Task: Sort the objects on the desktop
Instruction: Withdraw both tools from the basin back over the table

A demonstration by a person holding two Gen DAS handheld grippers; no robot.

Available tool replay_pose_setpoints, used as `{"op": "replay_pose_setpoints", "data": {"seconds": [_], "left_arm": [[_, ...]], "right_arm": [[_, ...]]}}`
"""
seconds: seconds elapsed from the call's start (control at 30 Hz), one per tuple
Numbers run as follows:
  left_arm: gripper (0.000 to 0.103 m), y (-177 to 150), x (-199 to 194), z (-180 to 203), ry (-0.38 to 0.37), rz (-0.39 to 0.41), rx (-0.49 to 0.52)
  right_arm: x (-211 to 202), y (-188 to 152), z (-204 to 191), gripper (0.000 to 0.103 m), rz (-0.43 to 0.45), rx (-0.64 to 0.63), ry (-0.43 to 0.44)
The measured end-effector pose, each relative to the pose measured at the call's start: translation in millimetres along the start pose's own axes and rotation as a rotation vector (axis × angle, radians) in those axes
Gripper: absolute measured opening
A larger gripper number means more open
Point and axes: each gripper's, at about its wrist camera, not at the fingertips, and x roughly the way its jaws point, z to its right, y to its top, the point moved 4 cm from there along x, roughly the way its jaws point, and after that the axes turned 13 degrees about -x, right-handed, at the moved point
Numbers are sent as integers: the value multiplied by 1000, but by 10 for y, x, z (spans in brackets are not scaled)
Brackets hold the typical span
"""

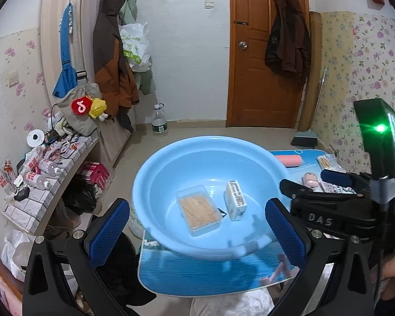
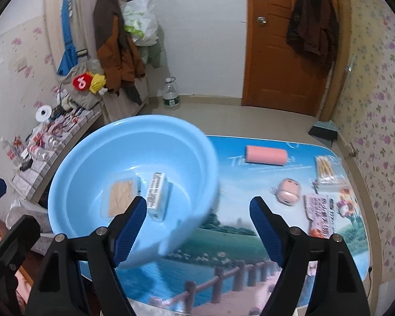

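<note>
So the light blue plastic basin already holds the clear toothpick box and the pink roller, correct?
Not quite. The light blue plastic basin holds the clear toothpick box and a white printed carton; the pink roller lies on the table, as the right wrist view shows.

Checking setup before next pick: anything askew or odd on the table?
Yes: the blue basin overhangs the table's left edge, so it could tip. Nothing is spilled; the clear box and white carton lie flat inside.
</note>
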Motion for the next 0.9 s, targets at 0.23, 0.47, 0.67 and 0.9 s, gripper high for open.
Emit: {"op": "replay_pose_setpoints", "data": {"seconds": [0.23, 0.47, 0.67, 0.9], "left_arm": [[103, -49, -44, 204, -22, 1, 3], [103, -186, -82, 333, -29, 3, -25], [103, -308, -39, 497, -31, -24, -35], [103, -331, -52, 697, -50, -21, -11]], "right_arm": [[-315, -150, 260, 103, 40, 40, -39], [-451, -425, 438, 103, 28, 84, -40], [-541, -696, 656, 103, 30, 142, -32], [-647, -761, 809, 103, 43, 142, -39]]}}
